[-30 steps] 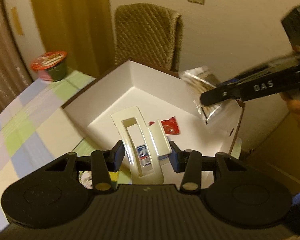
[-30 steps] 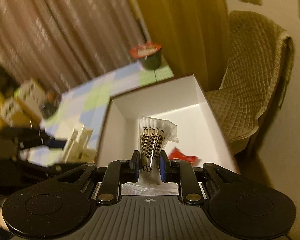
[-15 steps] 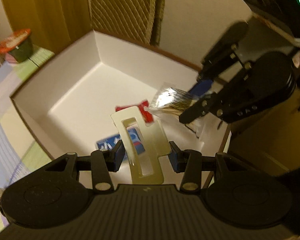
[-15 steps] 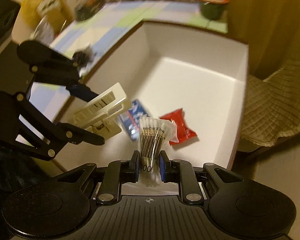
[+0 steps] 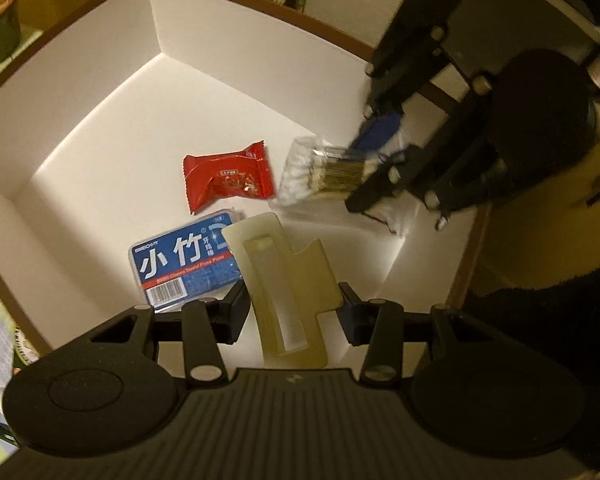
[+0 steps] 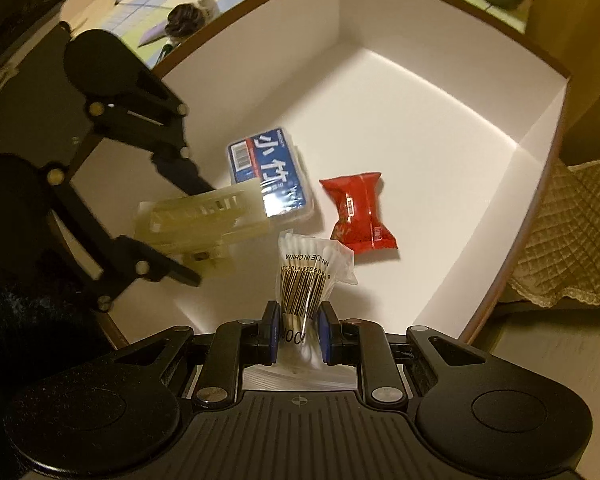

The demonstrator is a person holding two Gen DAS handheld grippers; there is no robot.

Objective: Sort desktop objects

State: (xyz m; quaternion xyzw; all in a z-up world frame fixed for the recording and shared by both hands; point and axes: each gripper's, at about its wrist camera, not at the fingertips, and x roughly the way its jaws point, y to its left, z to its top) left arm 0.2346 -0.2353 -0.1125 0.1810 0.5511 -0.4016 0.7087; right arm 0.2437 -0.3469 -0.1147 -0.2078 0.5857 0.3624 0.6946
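White card forms the box (image 5: 100,92), the landmark for all that follows; its rim is brown. Left to right in the left wrist view: a blue case (image 5: 182,262) lies flat on the box floor near the close wall; a red sachet (image 5: 228,178) lies just beyond it, apart from it. The left gripper (image 5: 292,300) is clamped on a cream clip (image 5: 288,280), held above the box floor and overlapping the case's right end in this view; whether the clip touches the case cannot be told. The right gripper (image 5: 380,156) is clamped on a swab bag (image 5: 320,172), held inside the box towards its right wall, just right of the sachet. The right wrist view confirms the pads pinching the bag (image 6: 308,276) at its waist, with its upper end pointing into the box. Judgement: both items appear ready for deposit. Recommended practice: lower each close to the floor before parting the pads, set the clip on bare floor right of the case, set the bag clear of the sachet, and withdraw straight up, keeping the two grippers apart.
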